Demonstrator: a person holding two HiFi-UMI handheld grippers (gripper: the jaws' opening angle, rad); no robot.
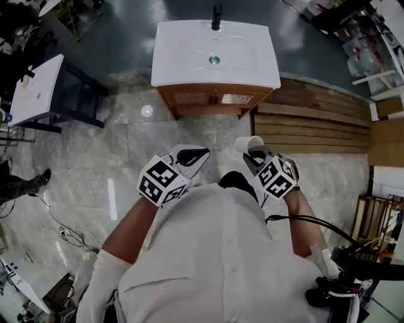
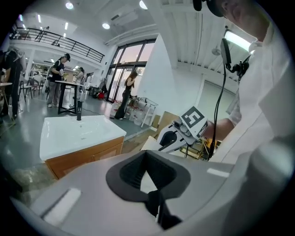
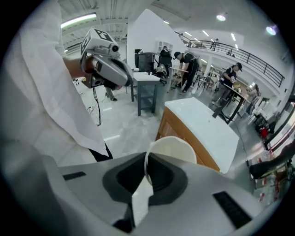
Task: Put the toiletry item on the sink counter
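A white cup [image 1: 248, 143] [image 3: 173, 148], held out in front of my body, is pinched by its rim in my right gripper [image 1: 255, 154] [image 3: 143, 184], which is shut on it. My left gripper [image 1: 192, 156] [image 2: 154, 198] is level with it to the left, its jaws shut with nothing between them. Ahead stands the white sink counter [image 1: 183, 63] [image 2: 78, 131] [image 3: 207, 124] on a wooden cabinet [image 1: 211, 98], with a black faucet [image 1: 216, 17] at its back edge. Both grippers are well short of the counter, above the marble floor.
A white-topped dark table [image 1: 38, 88] stands at the left. Stacked wooden planks [image 1: 309, 120] lie right of the cabinet. Cables [image 1: 69, 233] trail on the floor at the lower left. People stand at desks in the background of both gripper views.
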